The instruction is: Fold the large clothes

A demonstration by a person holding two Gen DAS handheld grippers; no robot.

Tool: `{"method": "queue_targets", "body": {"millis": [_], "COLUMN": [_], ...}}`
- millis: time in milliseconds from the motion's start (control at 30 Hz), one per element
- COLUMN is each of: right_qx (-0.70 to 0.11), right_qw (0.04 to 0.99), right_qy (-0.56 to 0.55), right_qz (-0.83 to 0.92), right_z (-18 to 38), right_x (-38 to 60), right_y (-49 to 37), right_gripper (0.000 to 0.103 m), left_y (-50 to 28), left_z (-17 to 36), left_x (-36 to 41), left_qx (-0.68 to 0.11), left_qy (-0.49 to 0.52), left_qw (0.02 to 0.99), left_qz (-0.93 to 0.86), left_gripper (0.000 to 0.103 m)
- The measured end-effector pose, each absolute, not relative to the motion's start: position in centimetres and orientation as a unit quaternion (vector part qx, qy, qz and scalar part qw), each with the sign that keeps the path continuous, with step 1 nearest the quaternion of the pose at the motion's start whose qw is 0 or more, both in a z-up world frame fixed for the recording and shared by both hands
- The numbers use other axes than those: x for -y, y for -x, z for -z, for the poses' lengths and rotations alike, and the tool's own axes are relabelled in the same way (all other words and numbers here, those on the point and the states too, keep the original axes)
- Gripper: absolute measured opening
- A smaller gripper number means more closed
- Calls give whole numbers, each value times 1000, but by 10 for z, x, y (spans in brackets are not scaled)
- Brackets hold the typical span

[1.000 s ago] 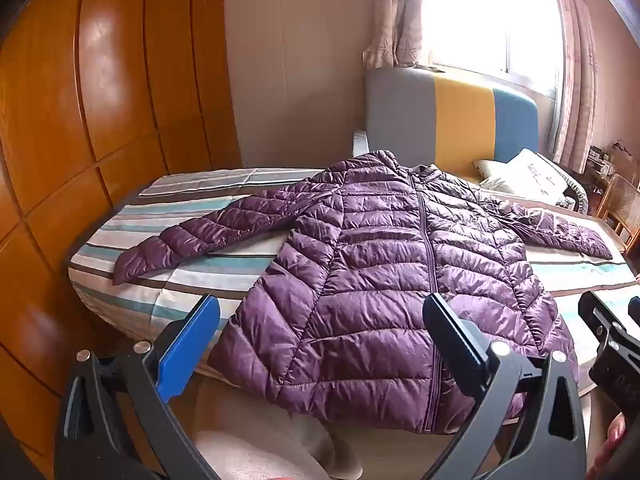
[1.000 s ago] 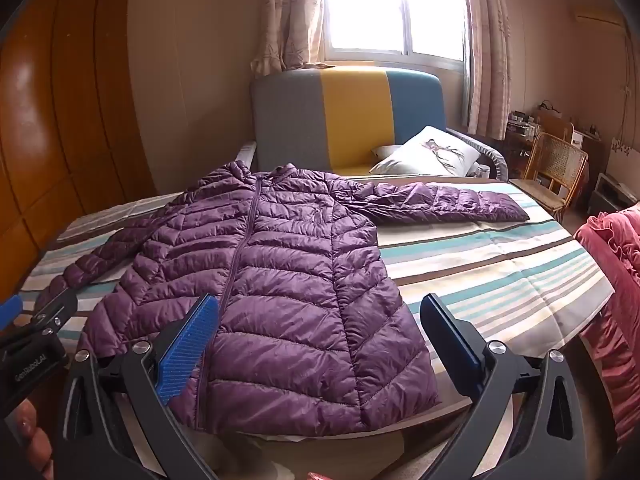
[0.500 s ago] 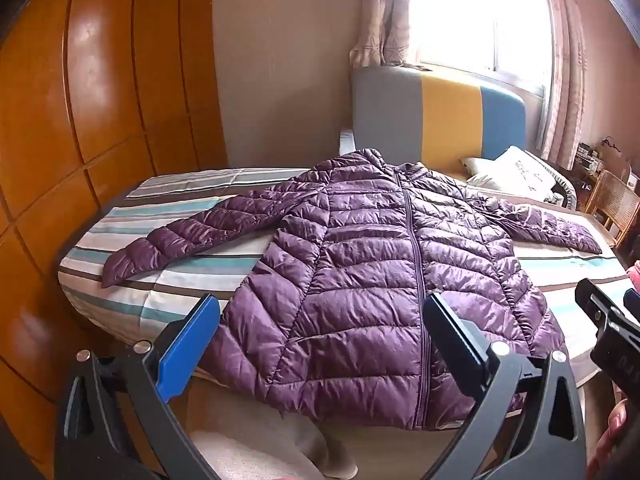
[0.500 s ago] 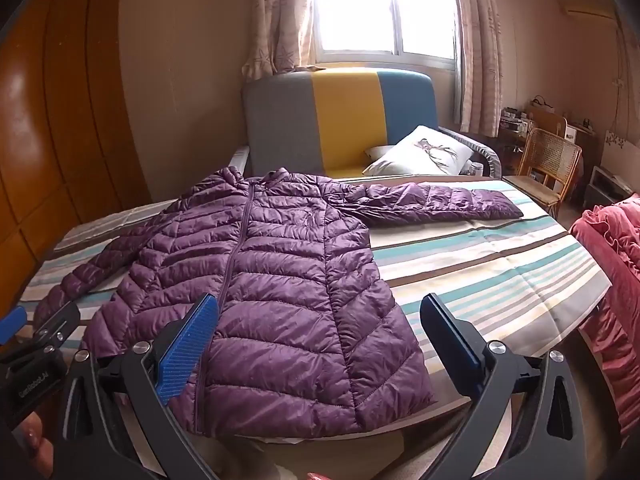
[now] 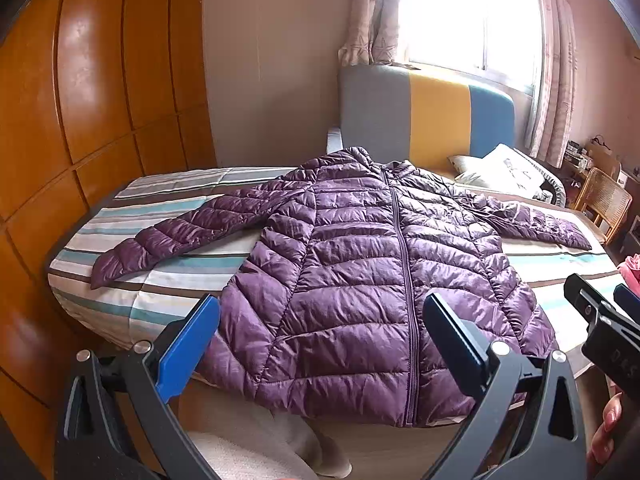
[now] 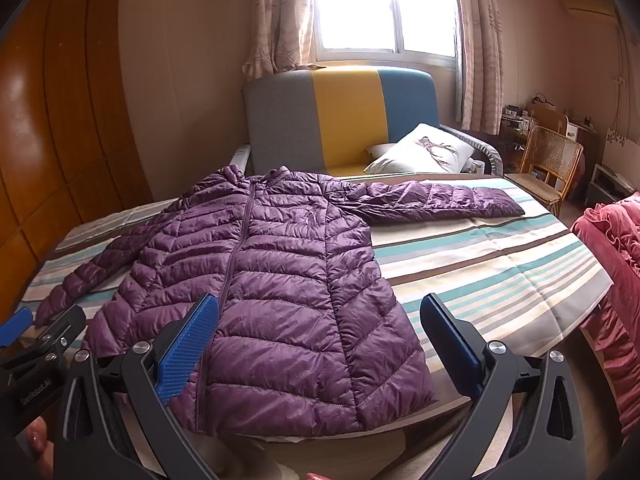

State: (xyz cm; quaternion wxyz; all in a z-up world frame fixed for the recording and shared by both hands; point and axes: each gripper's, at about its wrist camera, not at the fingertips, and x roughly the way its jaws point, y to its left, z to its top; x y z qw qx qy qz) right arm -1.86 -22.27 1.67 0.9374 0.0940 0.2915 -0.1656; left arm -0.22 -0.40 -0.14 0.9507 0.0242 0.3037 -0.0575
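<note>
A purple quilted puffer jacket (image 5: 360,272) lies flat and zipped on the striped bed, collar toward the far end, both sleeves spread out to the sides; it also shows in the right wrist view (image 6: 264,272). Its hem hangs at the near bed edge. My left gripper (image 5: 320,320) is open and empty, held short of the hem. My right gripper (image 6: 318,320) is open and empty, over the hem's right part. Each gripper shows at the edge of the other's view.
The striped bed sheet (image 6: 500,264) covers the bed. A grey, yellow and blue sofa (image 6: 340,116) with a white pillow (image 6: 424,152) stands behind it. A wooden wardrobe (image 5: 80,100) is at left. A wicker chair (image 6: 552,160) and red bedding (image 6: 616,264) are at right.
Both grippers have pulled back and turned slightly, so the jacket sits a little further away and more centred in both views. The jacket has not moved. Both grippers stay open.
</note>
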Motion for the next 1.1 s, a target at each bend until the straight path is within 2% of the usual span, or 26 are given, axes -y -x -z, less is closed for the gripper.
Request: {"method": "queue_targets", "body": {"millis": [1100], "right_qx": [-289], "right_qw": [942], "right_qy": [-99], "right_qz": [141], "right_z": [-17], "right_x": [218], "right_y": [18], "right_gripper": [100], "left_y": [5], "left_z": [0], "left_x": [8], "left_qx": [-301], "left_qy": [-21], "left_qw": [951], "left_qz": [68], "left_gripper": [101]}}
